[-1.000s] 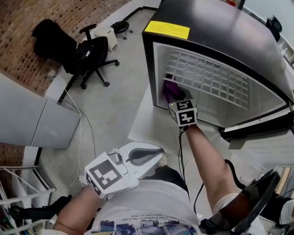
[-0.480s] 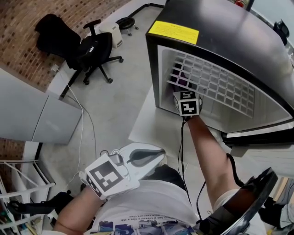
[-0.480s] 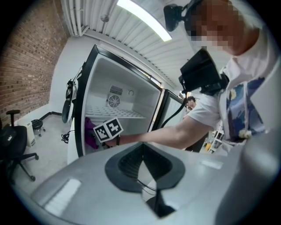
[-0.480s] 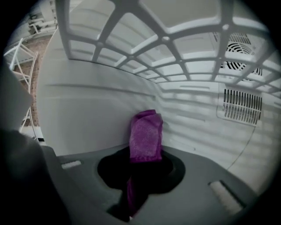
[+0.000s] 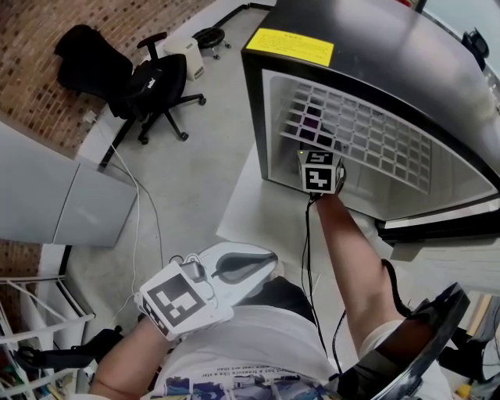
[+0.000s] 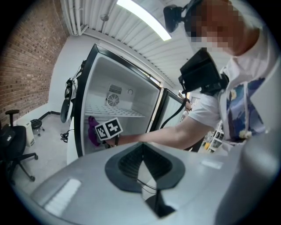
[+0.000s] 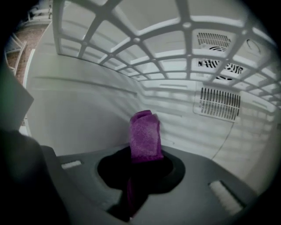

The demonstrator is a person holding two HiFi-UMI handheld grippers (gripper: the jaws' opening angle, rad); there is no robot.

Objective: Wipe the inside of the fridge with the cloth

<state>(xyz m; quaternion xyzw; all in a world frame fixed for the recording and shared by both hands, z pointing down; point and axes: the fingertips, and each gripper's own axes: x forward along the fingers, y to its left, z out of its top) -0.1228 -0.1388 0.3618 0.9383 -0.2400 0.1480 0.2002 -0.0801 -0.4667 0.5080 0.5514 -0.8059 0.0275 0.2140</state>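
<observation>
**Cloth clamped inside open fridge**

Around black-cased, white-lined fridge (image 5: 375,47): grey concrete floor (image 5: 187,156), with pale flat sheet (image 5: 250,211) under fridge's front. Left of fridge, black swivel office chair (image 5: 156,86) beside red brick wall (image 5: 78,23). On fridge's top, yellow rectangular label (image 5: 291,45). Inside fridge, white wire grid shelf (image 5: 367,141); on fridge's back wall, slotted vents (image 7: 219,103).

Reaching into fridge below that shelf: right gripper (image 7: 140,176), jaws closed tight on purple fuzzy cloth (image 7: 145,136), folded end standing up past jaw tips, in front of fridge's white inner wall. Contact between cloth and wall not discernible.

From head view, only slivers of purple seen through shelf grid; jaw tips hidden under shelf, marker cube alone showing at fridge's mouth.

Well back from fridge, near person's waist: left gripper (image 5: 234,266), jaws pressed together, holding nothing. Fridge's right end cut off at frame edge.
</observation>
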